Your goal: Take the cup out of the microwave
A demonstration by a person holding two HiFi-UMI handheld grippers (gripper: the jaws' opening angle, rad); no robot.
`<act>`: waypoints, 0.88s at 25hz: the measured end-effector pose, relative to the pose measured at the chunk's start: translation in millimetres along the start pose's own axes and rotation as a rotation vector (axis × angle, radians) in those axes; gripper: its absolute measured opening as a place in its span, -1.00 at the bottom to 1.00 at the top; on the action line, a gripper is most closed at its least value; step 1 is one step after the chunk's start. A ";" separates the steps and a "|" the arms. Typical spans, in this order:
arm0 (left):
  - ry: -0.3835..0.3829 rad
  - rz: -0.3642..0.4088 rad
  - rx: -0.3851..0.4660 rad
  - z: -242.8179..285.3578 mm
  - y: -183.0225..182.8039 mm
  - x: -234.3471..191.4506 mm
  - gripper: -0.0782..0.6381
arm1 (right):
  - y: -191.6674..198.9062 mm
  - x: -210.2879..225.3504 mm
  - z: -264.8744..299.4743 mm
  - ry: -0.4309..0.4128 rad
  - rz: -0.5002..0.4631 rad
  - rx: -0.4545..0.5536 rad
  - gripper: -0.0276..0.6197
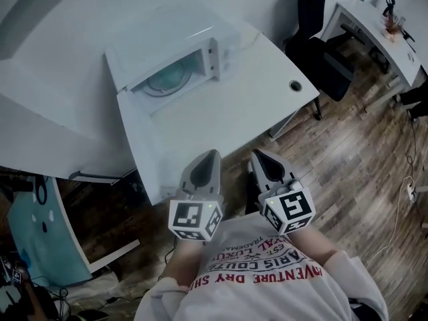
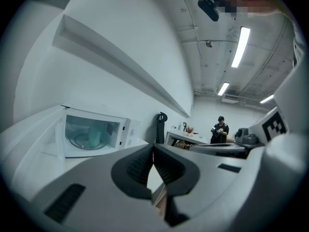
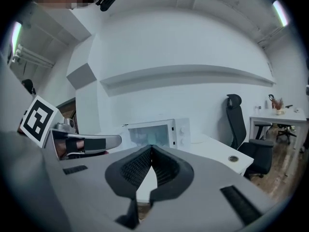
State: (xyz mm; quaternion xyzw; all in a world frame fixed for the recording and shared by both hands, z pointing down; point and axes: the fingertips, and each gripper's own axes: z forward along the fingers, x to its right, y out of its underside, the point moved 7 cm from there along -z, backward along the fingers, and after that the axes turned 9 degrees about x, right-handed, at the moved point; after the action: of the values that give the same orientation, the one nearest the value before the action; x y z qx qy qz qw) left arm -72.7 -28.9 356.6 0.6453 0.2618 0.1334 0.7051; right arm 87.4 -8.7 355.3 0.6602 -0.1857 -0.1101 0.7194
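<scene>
Both tongs were pressed together and empty: left gripper (image 1: 213,154), right gripper (image 1: 257,154), side by side off the table (image 1: 221,116) edge. Cup (image 2: 94,137) sat inside microwave (image 1: 175,49), 11 o'clock, well apart. Judged: approach level, spread one pair before reaching in; door state unclear.

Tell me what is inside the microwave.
Inside the microwave, a pale green cup stands on the glass turntable. The space behind the cup is covered by it and cannot be seen.

Shirt (image 1: 281,298): "VENTURE DRY", upside down
</scene>
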 end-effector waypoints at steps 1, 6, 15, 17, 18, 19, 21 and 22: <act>-0.018 0.001 0.002 8.5 -0.4 -3.7 -0.76 | -1.0 6.1 10.0 -0.018 0.001 -0.002 -0.88; -0.122 0.003 0.007 56.5 -6.4 -20.2 -0.76 | -15.5 41.9 66.3 -0.128 0.015 -0.007 -0.88; -0.339 -0.016 0.045 154.5 -21.7 -64.1 -0.76 | -41.2 114.5 185.7 -0.316 -0.005 -0.031 -0.88; -0.385 -0.020 0.051 170.5 -21.5 -71.9 -0.76 | -42.8 125.6 207.4 -0.360 -0.005 -0.037 -0.88; -0.408 -0.021 0.054 177.5 -21.2 -75.5 -0.76 | -43.2 130.5 216.9 -0.381 -0.007 -0.040 -0.88; -0.430 -0.023 0.058 184.0 -20.7 -78.9 -0.76 | -43.6 135.2 225.9 -0.400 -0.010 -0.043 -0.88; -0.474 -0.024 0.066 194.9 -19.7 -85.3 -0.76 | -43.8 143.9 242.6 -0.433 -0.014 -0.049 -0.88; -0.495 -0.025 0.068 198.9 -18.9 -87.8 -0.76 | -43.4 147.5 250.3 -0.448 -0.014 -0.052 -0.88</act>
State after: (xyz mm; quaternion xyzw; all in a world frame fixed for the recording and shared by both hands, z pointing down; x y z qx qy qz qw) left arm -40.5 -244.7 361.4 0.6784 0.0934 -0.0464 0.7272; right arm 121.6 -300.3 345.1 0.6019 -0.3334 -0.2636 0.6761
